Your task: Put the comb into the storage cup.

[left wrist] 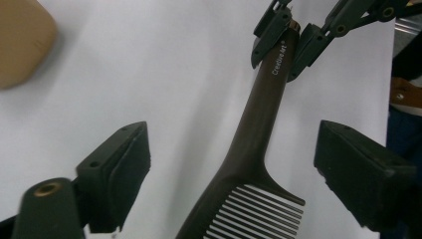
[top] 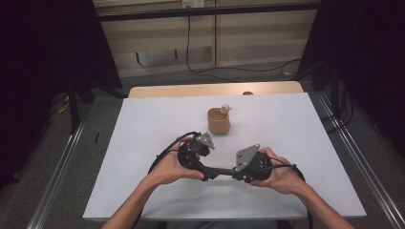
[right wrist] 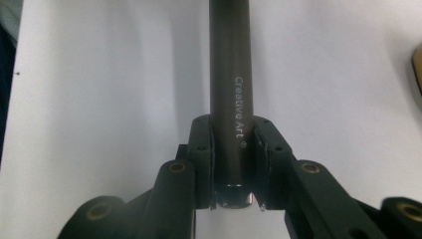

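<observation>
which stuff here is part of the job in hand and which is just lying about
In the job:
- comb, handle end clamped in the right hand-held gripper
- left hand-held gripper, jaws open either side of the comb

Lying about:
- tan cup
- small figure on the cup's rim
- white table

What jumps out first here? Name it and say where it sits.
A dark comb stretched between both hands at the table's near edge: the right gripper clamps its handle end, while the left gripper stands open around its toothed end. Behind them, a tan cup stands mid-table.
</observation>
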### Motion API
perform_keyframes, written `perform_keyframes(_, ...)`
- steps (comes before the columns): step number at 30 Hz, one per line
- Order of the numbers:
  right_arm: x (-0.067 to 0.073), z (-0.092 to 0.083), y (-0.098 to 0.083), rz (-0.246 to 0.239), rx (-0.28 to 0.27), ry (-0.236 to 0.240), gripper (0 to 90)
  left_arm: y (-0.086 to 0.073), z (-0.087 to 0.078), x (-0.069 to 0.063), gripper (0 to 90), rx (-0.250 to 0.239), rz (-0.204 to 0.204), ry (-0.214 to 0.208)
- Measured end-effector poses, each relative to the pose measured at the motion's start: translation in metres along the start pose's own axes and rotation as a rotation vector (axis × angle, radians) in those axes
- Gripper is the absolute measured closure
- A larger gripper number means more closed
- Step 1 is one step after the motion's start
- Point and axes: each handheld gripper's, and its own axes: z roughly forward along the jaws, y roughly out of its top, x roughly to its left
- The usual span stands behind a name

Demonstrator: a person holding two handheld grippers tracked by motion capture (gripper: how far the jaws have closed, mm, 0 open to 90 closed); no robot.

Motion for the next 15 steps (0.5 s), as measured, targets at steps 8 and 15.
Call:
perform_keyframes(8, -0.003, -0.003, -0.005, 0.055, -0.015, -0.010, 72.6, -0.009, -0.018, -0.006, 5.9, -0.101, 0.002, 0.048)
perform_keyframes(15, -0.004, -0.005, -0.013, 0.105, -0.013, -0.014, 72.6, -0.025, -0.033, 0.002, 6.1, -0.199, -0.044, 0.057)
